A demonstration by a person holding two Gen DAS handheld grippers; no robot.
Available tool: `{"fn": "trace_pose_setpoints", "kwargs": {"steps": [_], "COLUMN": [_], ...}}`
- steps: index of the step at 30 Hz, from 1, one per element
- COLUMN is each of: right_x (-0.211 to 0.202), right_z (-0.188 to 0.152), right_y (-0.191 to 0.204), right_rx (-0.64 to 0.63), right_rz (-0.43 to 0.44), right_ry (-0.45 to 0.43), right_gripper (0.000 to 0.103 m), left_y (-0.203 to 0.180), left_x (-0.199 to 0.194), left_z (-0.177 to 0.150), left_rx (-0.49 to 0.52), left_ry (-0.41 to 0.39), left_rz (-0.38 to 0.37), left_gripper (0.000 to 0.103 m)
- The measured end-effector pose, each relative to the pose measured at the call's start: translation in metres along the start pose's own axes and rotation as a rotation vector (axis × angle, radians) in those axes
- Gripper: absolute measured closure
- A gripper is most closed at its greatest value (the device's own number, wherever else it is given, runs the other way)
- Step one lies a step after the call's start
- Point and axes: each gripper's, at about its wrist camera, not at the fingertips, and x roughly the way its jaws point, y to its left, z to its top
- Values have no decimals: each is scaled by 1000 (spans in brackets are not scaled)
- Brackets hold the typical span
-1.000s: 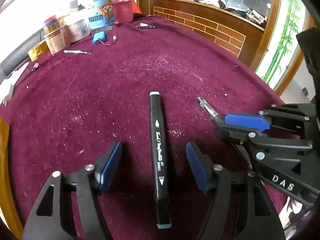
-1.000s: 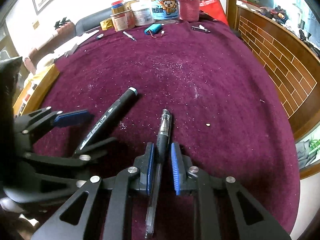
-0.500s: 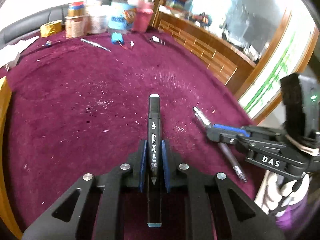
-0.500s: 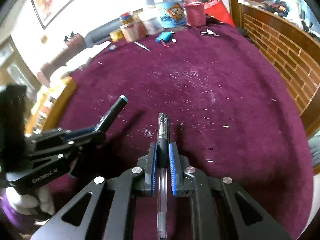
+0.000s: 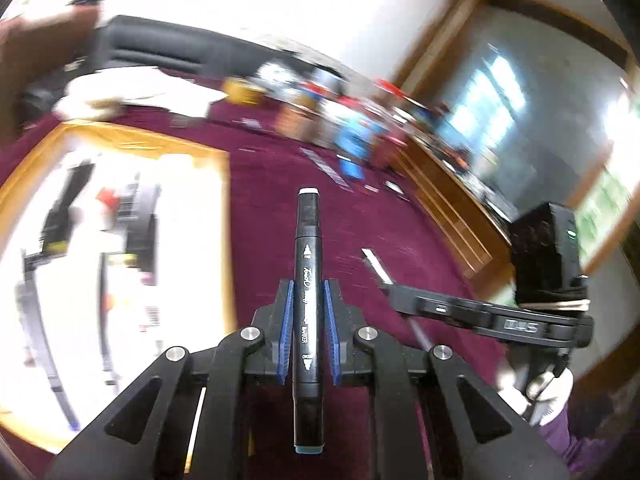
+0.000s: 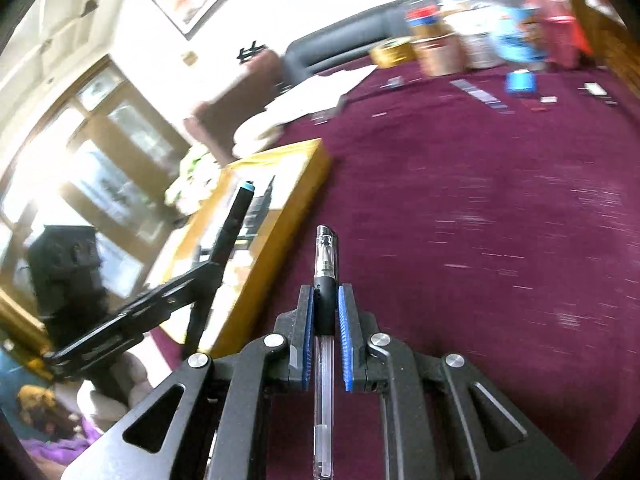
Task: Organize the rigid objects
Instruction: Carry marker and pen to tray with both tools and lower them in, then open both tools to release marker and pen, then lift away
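on my left wrist view, the left gripper [image 5: 307, 322] is clenched on the black double-ended marker with a grey cap and a teal cap [image 5: 307, 312], blue pads tight against its barrel. the marker runs straight out along the fingers, grey cap forward, teal cap towards the camera, lifted clear of the maroon tablecloth [image 5: 272, 208]. to the left lies the yellow-rimmed shallow box [image 5: 120, 136], its contents too blurred for me to name. on the right i see the right gripper [image 5: 394, 290] from the side, with a person's white-gloved hand [image 5: 540, 396] under it.

on my right wrist view, the right gripper [image 6: 325, 316] is clamped on the clear ballpoint pen with a black grip [image 6: 325, 292], held at the grip, its far end pointing forward above the cloth. the left gripper [image 6: 208, 270] shows at the left with the marker angled up over the near corner of the yellow box [image 6: 280, 224]. blurred jars and tins [image 6: 472, 40] stand at the far edge of the table.
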Motion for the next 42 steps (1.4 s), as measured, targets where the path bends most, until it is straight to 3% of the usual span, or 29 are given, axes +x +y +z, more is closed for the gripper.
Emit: {"fn": "trace_pose_setpoints", "kwargs": {"steps": [3, 8, 13, 25, 30, 33, 39, 42], "right_x": [33, 83, 118, 153, 157, 156, 141, 129], "right_z": [7, 14, 21, 34, 39, 39, 38, 36], "right_y": [30, 67, 87, 98, 100, 98, 95, 99], "right_rx": [-13, -20, -13, -57, -81, -64, -43, -73], "right_rz": [60, 80, 56, -145, -219, -237, -230, -246], "right_ry": [43, 101, 140, 112, 81, 67, 26, -17], "right_gripper": [92, 92, 92, 92, 92, 91, 82, 68], "left_y": [43, 98, 131, 134, 132, 131, 127, 121], "left_x": [-17, -33, -19, -20, -31, -37, -38, -42], "left_z": [0, -5, -10, -9, -9, -7, -6, -5], "left_rx": [-83, -171, -244, -238, -232, -235, -232, -204], "left_ry": [-27, -37, 27, 15, -13, -31, -39, -66], "left_rz": [91, 215, 250, 237, 239, 244, 251, 269], "left_gripper": [91, 91, 91, 86, 60, 55, 55, 53]}}
